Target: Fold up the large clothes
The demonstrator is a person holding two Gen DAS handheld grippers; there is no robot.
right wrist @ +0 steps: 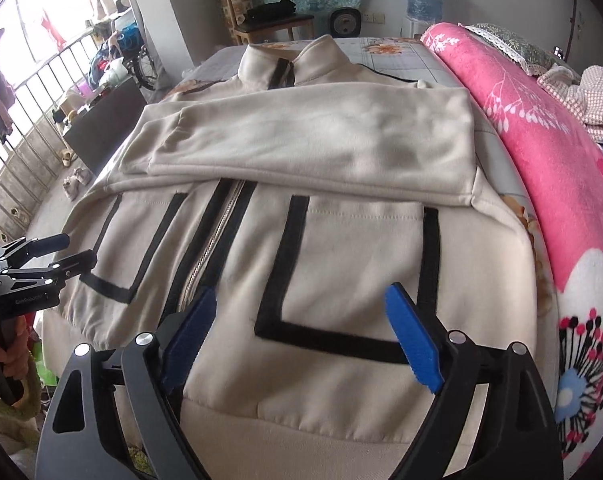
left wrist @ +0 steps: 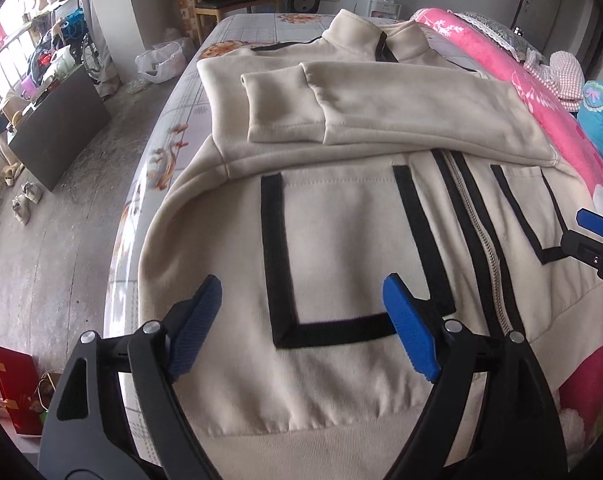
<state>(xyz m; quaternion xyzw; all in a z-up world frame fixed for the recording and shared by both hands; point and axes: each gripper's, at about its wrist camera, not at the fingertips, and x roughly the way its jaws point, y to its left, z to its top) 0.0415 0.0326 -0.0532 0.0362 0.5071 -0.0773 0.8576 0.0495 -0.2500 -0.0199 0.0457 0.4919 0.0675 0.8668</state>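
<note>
Grey concrete floor (left wrist: 61, 216) at left, barred window (right wrist: 33, 76) (daylight pouring in), wooden chair (right wrist: 261, 12) top centre.

Daylight came from the barred window (right wrist: 41, 76) at the left, which was blown out to white. Fisheye distortion bent both views, with dark vignetting in the corners and soft edges

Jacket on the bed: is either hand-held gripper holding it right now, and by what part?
Nothing is held. The left hand-held gripper and the right hand-held gripper are both open above the hem end of the jacket, with no fabric between their fingers.
</note>
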